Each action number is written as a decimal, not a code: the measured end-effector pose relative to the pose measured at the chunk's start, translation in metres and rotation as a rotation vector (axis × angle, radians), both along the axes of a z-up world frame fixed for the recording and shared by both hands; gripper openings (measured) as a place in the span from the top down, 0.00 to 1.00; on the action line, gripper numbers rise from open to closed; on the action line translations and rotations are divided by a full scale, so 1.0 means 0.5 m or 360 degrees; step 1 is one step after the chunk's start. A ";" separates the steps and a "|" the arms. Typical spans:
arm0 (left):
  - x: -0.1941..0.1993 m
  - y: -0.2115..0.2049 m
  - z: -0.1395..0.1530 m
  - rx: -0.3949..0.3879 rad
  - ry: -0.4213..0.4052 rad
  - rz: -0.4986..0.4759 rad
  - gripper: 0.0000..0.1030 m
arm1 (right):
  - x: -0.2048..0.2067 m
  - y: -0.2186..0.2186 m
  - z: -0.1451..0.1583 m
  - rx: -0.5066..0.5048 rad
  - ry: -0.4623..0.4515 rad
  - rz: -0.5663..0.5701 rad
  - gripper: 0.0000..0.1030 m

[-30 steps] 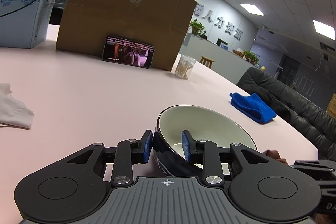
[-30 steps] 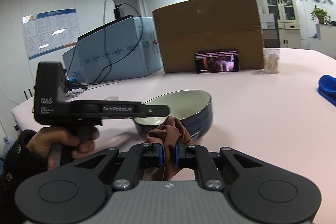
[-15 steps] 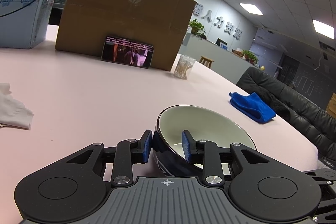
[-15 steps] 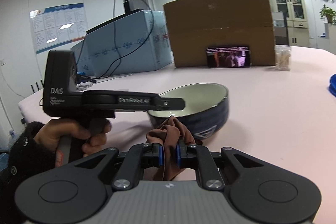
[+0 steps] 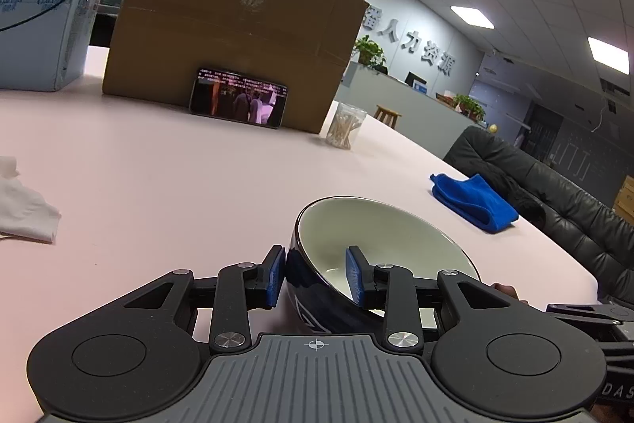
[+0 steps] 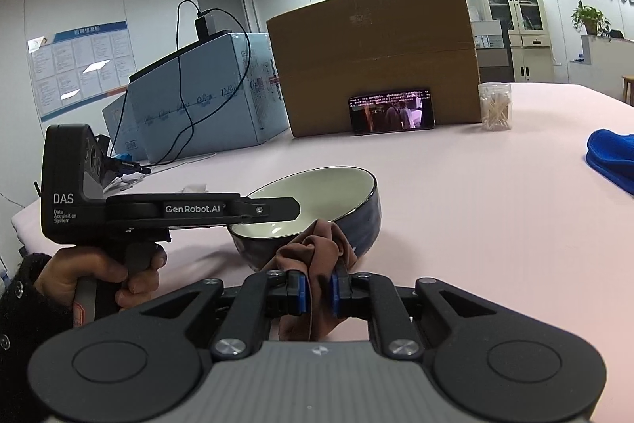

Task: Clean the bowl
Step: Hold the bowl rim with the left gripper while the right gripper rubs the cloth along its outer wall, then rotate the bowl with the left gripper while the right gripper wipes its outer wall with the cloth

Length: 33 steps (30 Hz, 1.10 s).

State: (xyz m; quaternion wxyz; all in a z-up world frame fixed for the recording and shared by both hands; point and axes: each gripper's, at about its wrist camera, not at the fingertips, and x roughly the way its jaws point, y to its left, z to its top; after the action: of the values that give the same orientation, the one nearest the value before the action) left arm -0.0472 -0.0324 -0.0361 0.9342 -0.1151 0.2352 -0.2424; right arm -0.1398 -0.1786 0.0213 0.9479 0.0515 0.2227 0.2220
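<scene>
A dark blue bowl (image 5: 380, 232) with a white inside stands tilted on the pink table (image 5: 178, 193). My left gripper (image 5: 315, 278) straddles its near rim, one pad outside the wall and one inside, still gripping while its jaws are opening. From the right wrist view the bowl (image 6: 317, 193) shows with the left gripper's fingers (image 6: 269, 209) over its rim and a hand on the handle. My right gripper (image 6: 319, 290) pinches a brown cloth (image 6: 317, 244) that bunches against the bowl's near outer wall; its jaws are opening too.
At the back stand a cardboard box (image 5: 233, 26) with a phone (image 5: 237, 102) leaning on it, a jar of cotton swabs (image 5: 342, 125) and a light blue carton (image 5: 43, 18). A blue cloth (image 5: 475, 203) lies right, a white tissue (image 5: 23, 213) left. A black sofa (image 5: 554, 193) borders the table's right edge.
The left gripper's pads stand slightly wider around the bowl's rim. The right gripper with the brown cloth shifted sideways and back a little by the bowl's wall. The bowl stays tilted.
</scene>
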 end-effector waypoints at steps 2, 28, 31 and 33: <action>-0.001 0.000 0.000 0.0001 0.0001 0.0001 0.69 | -0.001 0.004 0.000 0.0019 0.0011 0.0044 0.85; -0.016 -0.010 0.006 0.0086 -0.0045 0.0017 0.68 | 0.026 -0.043 -0.006 0.0107 -0.0026 -0.0016 0.87; -0.019 -0.013 0.008 0.0108 -0.0059 0.0011 0.68 | 0.028 -0.051 -0.001 0.0089 -0.0061 -0.0069 0.87; -0.020 -0.015 0.009 0.0122 -0.0065 0.0013 0.68 | 0.037 -0.058 0.002 0.0112 -0.0059 -0.0065 0.87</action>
State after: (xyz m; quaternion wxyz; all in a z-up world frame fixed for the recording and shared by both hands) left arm -0.0571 -0.0400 -0.0316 0.9435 -0.0753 0.2248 -0.2317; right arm -0.1213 -0.2077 0.0224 0.9537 0.0854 0.1962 0.2112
